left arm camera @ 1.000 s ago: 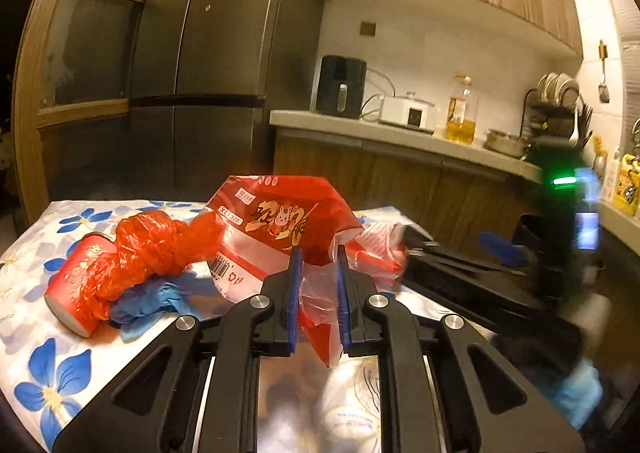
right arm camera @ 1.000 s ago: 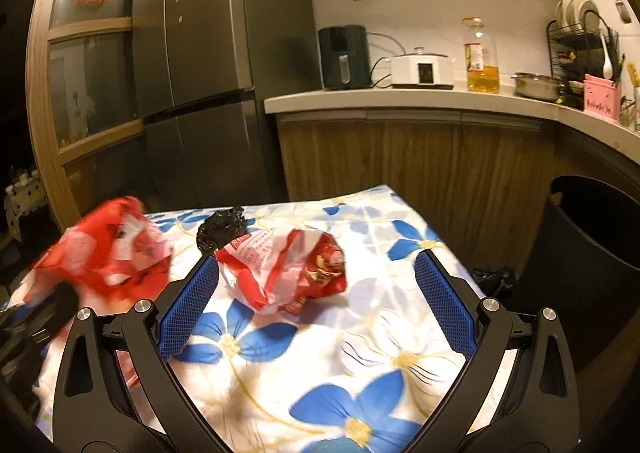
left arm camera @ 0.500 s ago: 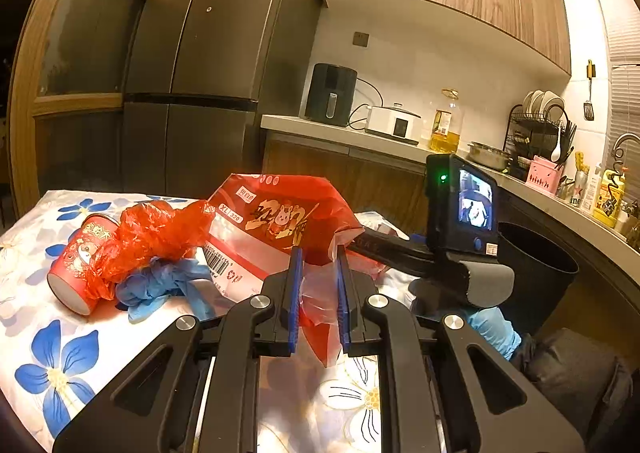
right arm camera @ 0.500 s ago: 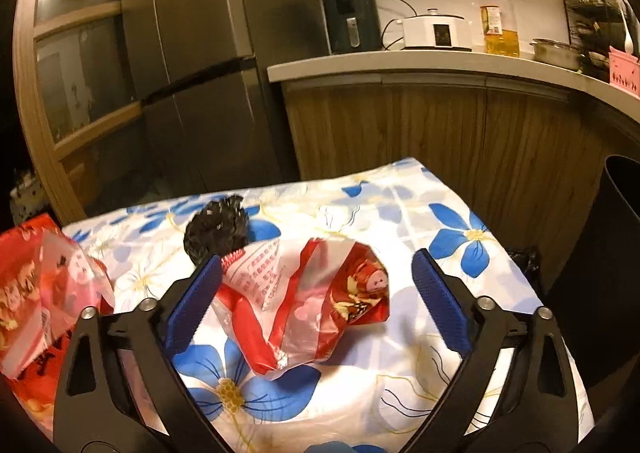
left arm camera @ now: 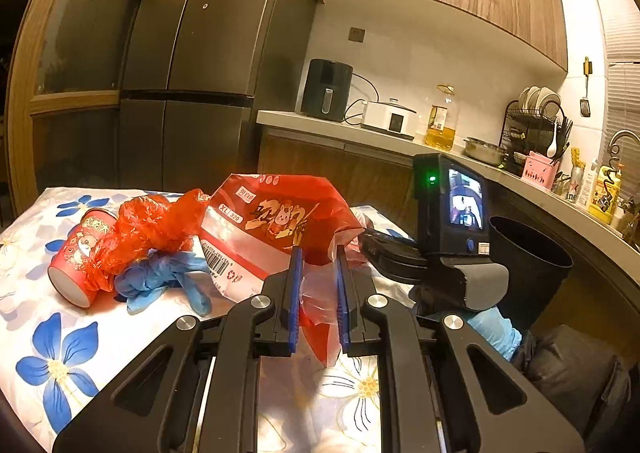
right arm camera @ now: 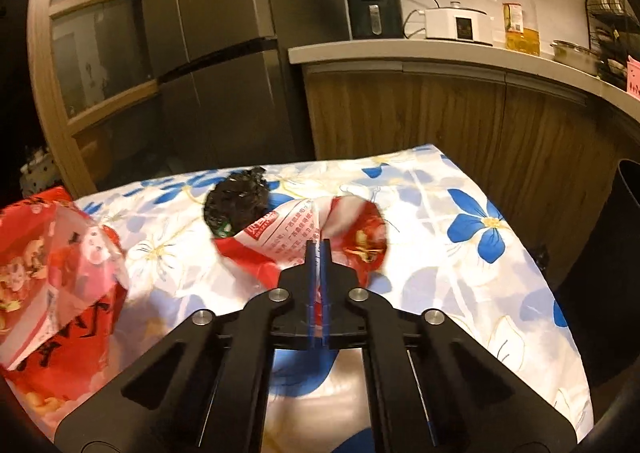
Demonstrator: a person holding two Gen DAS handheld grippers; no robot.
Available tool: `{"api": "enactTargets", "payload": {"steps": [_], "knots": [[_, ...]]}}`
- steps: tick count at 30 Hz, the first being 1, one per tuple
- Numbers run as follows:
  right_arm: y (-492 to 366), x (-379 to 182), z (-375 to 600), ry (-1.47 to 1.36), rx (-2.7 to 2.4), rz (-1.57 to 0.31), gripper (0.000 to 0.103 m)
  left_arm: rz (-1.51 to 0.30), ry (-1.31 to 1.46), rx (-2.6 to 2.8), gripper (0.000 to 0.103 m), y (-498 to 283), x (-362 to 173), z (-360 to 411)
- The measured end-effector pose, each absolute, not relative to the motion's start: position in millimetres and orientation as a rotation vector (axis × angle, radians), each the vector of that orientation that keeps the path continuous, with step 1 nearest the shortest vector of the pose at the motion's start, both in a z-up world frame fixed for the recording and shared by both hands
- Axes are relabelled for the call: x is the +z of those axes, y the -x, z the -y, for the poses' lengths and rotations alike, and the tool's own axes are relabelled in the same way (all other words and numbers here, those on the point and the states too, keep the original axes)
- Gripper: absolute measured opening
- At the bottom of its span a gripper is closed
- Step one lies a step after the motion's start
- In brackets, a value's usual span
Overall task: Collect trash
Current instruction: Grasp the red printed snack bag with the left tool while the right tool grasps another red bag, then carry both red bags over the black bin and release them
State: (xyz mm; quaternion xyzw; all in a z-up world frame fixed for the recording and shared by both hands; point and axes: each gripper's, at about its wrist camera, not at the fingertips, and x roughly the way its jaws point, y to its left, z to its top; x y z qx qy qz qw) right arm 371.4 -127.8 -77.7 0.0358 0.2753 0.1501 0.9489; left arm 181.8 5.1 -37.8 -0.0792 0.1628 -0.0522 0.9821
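1. The left gripper (left arm camera: 316,265) is seen nearly closed, and only a narrow gap is left between its blue pads (left arm camera: 295,293). In this gap a fold of the large red and clear plastic bag (left arm camera: 272,229) is pinched, so the bag is held by this gripper.
2. The large bag is lifted a little above the flowered tablecloth (left arm camera: 52,353); its lower corner hangs down between the fingers.
3. To the left of the large bag, on the tablecloth, a crumpled thin red plastic bag (left arm camera: 148,225) is lying, and it touches the large bag. A red paper cup (left arm camera: 78,257) is lying on its side just beyond it, partly covered by this thin plastic. A blue glove (left arm camera: 160,281) is lying in front of the cup, touching the large bag's lower edge.
4. The right gripper (right arm camera: 319,249) is seen closed, its two blue pads almost together. Between them an edge of a red and white snack wrapper (right arm camera: 288,237) is gripped. The wrapper is resting on the tablecloth (right arm camera: 460,273).
5. Just behind the wrapper, touching it, a crumpled black plastic lump (right arm camera: 236,201) is lying on the cloth.
6. In the left wrist view the right gripper's body is seen to the right of the large bag, held by a hand in a blue glove (left arm camera: 494,327). A black bin (left arm camera: 528,265) is standing further right, beside the table.
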Motion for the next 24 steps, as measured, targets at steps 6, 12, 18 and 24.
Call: {"api": "enactTargets", "payload": {"steps": [6, 12, 18, 24], "knots": [[-334, -65, 144, -0.083, 0.312, -0.505, 0.000, -0.322, 0.142, -0.108, 0.014, -176, -33, 1], [-301, -47, 168, -0.102, 0.299, -0.452, 0.000, -0.304, 0.125, -0.119, 0.014, -168, -27, 12], [-272, -31, 199, -0.117, 0.266, -0.401, 0.000, -0.285, 0.115, -0.140, 0.014, -161, -20, 26], [-253, -21, 239, -0.134, 0.208, -0.363, 0.000, -0.273, 0.098, -0.182, 0.014, -164, -11, 53]]}}
